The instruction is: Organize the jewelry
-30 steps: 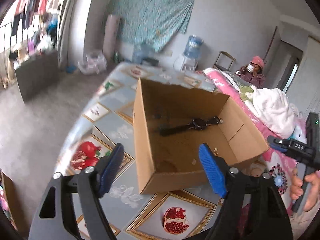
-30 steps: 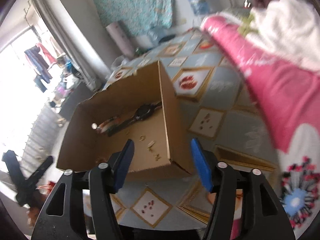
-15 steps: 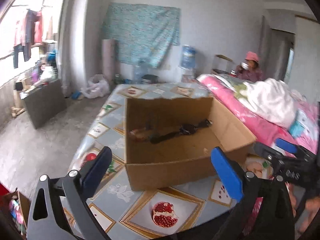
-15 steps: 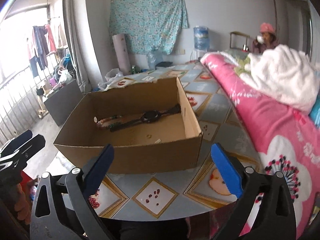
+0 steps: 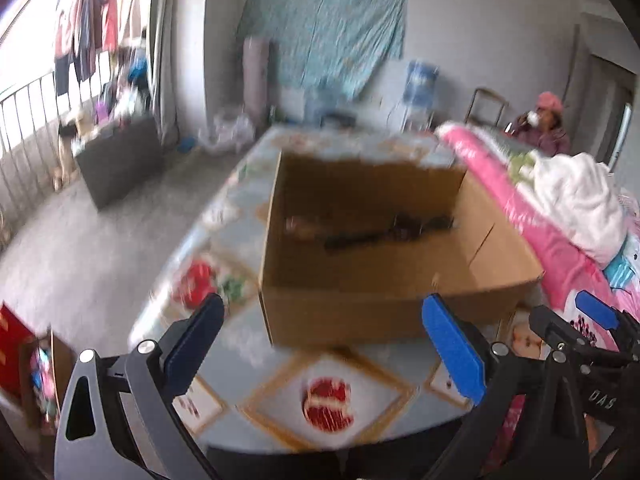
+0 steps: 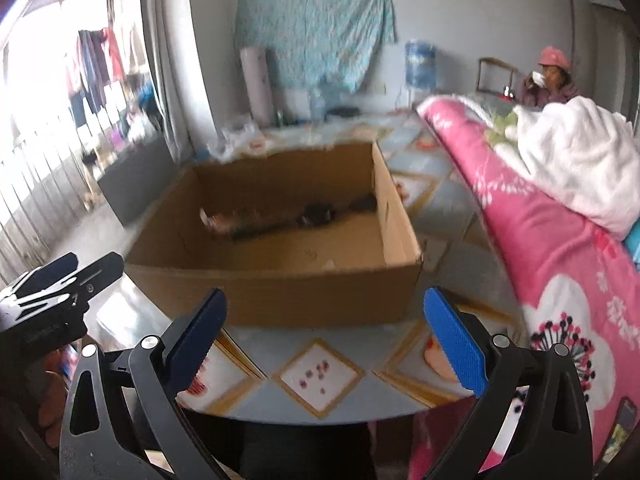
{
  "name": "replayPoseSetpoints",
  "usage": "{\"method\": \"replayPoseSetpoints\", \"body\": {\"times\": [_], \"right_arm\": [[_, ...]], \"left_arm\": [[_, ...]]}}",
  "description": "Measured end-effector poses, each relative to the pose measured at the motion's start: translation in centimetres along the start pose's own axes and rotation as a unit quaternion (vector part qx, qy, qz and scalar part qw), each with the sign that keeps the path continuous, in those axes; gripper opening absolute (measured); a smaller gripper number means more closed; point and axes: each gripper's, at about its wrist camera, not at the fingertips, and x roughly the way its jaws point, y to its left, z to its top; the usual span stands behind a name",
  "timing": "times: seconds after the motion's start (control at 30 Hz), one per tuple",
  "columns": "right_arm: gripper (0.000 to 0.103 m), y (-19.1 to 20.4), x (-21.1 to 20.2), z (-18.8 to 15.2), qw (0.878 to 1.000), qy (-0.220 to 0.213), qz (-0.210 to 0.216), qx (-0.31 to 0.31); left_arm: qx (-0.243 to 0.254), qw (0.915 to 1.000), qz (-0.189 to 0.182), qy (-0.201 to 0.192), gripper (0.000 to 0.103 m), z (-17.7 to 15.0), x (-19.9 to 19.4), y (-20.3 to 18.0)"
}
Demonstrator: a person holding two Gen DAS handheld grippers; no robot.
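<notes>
Black wristwatch [image 6: 320, 215] lying blurred, strap stretched flat, inside open brown cardboard box [image 6: 280, 292] ahead of both claws; left claw [image 5: 320, 336], right claw [image 6: 325, 330] gaping wide after opening, gripping nothing.

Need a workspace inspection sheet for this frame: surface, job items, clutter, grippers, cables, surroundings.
Surface: table covered by a fruit-print cloth, blurred.
Job's things: open cardboard box on the table; inside lie a black watch and a small pinkish item, too blurred to identify.
Clutter: pink quilt with a white blanket along the table's right side.
Grippers: left gripper and right gripper both short of the box, jaws wide, having just been opening, nothing between them.
Cables: nothing seen.
Surroundings: person in a pink hat seated at the back, water dispenser, teal cloth on the wall, laundry by the window.
</notes>
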Motion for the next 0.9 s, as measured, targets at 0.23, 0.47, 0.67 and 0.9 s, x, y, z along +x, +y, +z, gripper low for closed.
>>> {"method": "replayPoseSetpoints", "body": {"times": [0.23,0.47,0.67,0.9], "right_arm": [[0.095,0.3,2.3,-0.4,0.999,0.043,0.000,0.007],[0.095,0.7,3.2,-0.5,0.998,0.056,0.003,0.007],[0.095,0.6,3.6,-0.6,0.998,0.064,0.006,0.012],[0.095,0.2,3.9,-0.5,0.998,0.067,0.008,0.016]], "left_arm": [[0.003,0.9983,0.005,0.059,0.097,-1.2,2.3,-0.9],[0.009,0.9973,0.009,0.073,0.097,-1.4,3.1,-1.2],[0.006,0.9967,0.011,0.080,0.097,-1.5,3.4,-1.0],[0.006,0.9961,0.016,0.086,0.097,-1.5,3.8,-1.1]]}}
